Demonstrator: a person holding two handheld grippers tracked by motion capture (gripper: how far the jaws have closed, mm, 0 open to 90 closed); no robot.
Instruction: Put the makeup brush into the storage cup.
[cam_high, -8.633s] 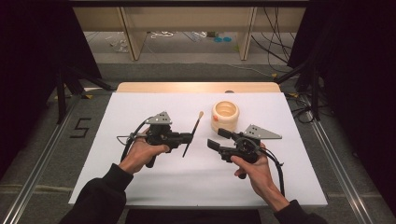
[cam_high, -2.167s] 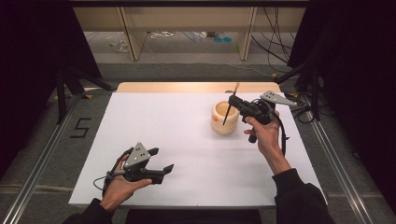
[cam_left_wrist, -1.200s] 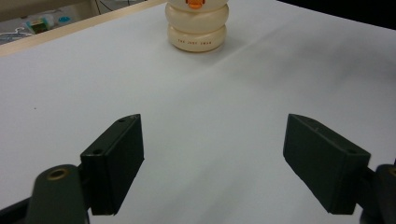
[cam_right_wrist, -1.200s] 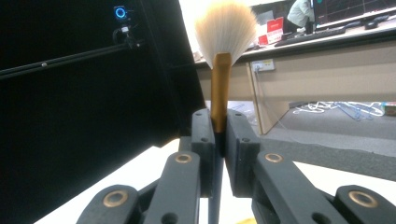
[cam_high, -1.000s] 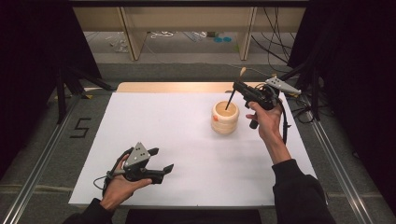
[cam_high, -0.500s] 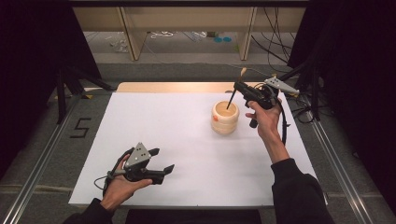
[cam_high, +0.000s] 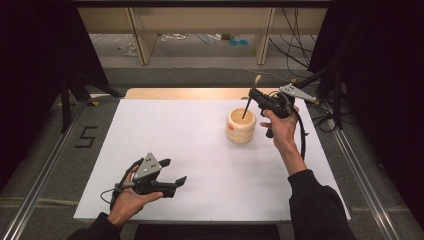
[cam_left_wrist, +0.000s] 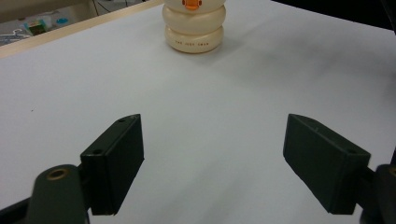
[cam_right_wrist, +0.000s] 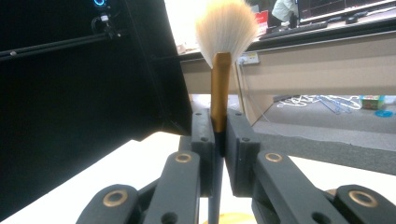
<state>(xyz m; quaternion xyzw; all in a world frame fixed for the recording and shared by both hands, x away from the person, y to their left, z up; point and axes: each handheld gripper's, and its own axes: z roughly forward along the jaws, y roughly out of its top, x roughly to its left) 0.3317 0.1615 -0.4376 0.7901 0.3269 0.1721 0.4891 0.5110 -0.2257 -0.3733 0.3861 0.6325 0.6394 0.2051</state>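
Brush (cam_right_wrist: 219, 93) sits pinched in my right claw (cam_high: 253, 96), handle down in the holder (cam_high: 241, 126), not yet released; left claw (cam_left_wrist: 212, 163) wide, idle.

Ahead of our left gripper (cam_left_wrist: 212, 163) we see bare table (cam_left_wrist: 261, 93); only the cream holder (cam_left_wrist: 194, 25) stands far ahead, seemingly off-centre.

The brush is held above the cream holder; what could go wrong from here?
1. The right gripper holds the brush tilted, its lower end in the cream holder; lowering it so might tip the holder.
2. The left gripper rests open, far off, so nothing steadies the holder.
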